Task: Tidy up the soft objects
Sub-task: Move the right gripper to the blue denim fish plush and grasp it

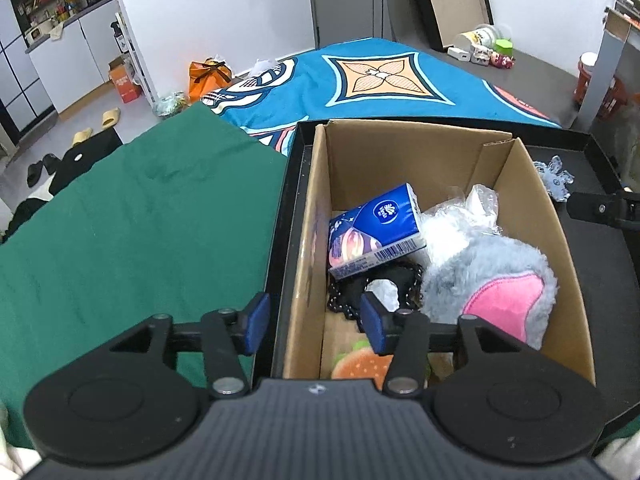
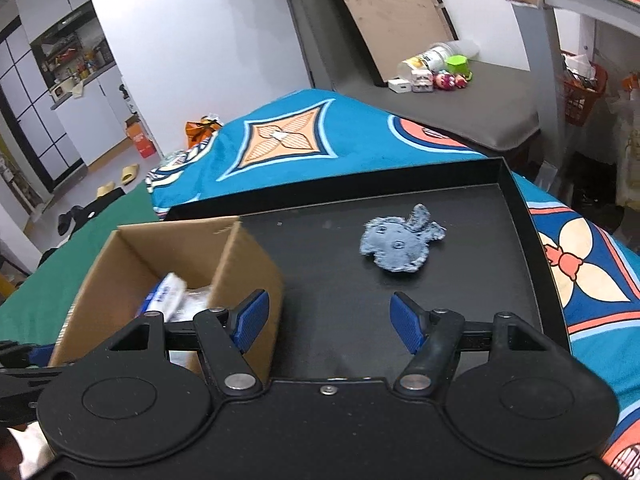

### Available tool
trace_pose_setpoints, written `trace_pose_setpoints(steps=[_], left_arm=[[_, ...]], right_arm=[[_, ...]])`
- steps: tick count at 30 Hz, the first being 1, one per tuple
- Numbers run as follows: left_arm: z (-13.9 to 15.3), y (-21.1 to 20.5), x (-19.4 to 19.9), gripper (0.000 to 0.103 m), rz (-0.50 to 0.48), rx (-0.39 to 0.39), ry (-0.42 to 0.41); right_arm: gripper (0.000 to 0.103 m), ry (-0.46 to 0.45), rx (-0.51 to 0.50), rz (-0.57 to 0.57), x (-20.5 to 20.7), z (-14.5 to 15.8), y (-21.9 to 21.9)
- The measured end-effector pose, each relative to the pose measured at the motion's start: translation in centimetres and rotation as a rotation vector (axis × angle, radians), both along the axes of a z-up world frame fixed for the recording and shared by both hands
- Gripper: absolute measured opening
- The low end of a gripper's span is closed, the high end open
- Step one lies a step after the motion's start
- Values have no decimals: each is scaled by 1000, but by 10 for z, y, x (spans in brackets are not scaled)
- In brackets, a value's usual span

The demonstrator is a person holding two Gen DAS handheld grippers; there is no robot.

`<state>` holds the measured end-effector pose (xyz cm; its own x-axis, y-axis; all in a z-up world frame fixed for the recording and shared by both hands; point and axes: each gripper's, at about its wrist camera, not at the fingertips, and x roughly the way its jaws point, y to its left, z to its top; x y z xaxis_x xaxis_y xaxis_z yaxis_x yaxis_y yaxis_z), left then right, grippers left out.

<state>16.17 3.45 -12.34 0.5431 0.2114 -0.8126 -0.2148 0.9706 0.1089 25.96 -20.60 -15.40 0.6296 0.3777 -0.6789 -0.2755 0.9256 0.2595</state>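
one cardboard box (image 1: 420, 152), standing in one black tray (image 1: 592, 248).
in the box: one blue tissue pack (image 1: 376, 232); one grey plush toy with a pink ear (image 1: 492, 280); one clear plastic bag (image 1: 480, 200); one black lacy piece (image 1: 352, 296); one burger-printed item (image 1: 360, 364), only partly seen.
on the tray floor outside the box: one grey-blue knitted piece (image 2: 400, 244).
under the tray: one green cloth (image 1: 132, 216); one blue patterned blanket (image 1: 320, 84).
on the floor: two yellow slippers (image 1: 110, 117); two black slippers (image 1: 40, 168); one orange bag (image 1: 208, 76); one orange carton (image 1: 126, 80).
on the grey bench beyond: one green cup (image 2: 458, 65); small toys, number unclear.
two grippers, each with two blue-padded fingers (image 2: 250, 320).
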Motion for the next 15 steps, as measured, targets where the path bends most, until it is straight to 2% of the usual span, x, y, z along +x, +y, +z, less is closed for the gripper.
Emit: trace_pose_setpoints(steps=[4, 11, 13, 15], left_arm=[[-1, -4, 7, 53, 2, 26, 10], [-2, -12, 15, 55, -4, 52, 15], [-2, -14, 16, 55, -9, 59, 18], [-3, -15, 17, 55, -9, 60, 20]], right_arm=[[57, 18, 3, -8, 11, -9, -7], [53, 19, 0, -21, 29, -20, -15], [41, 26, 2, -24, 35, -24, -17], [34, 39, 8, -27, 41, -29, -20]])
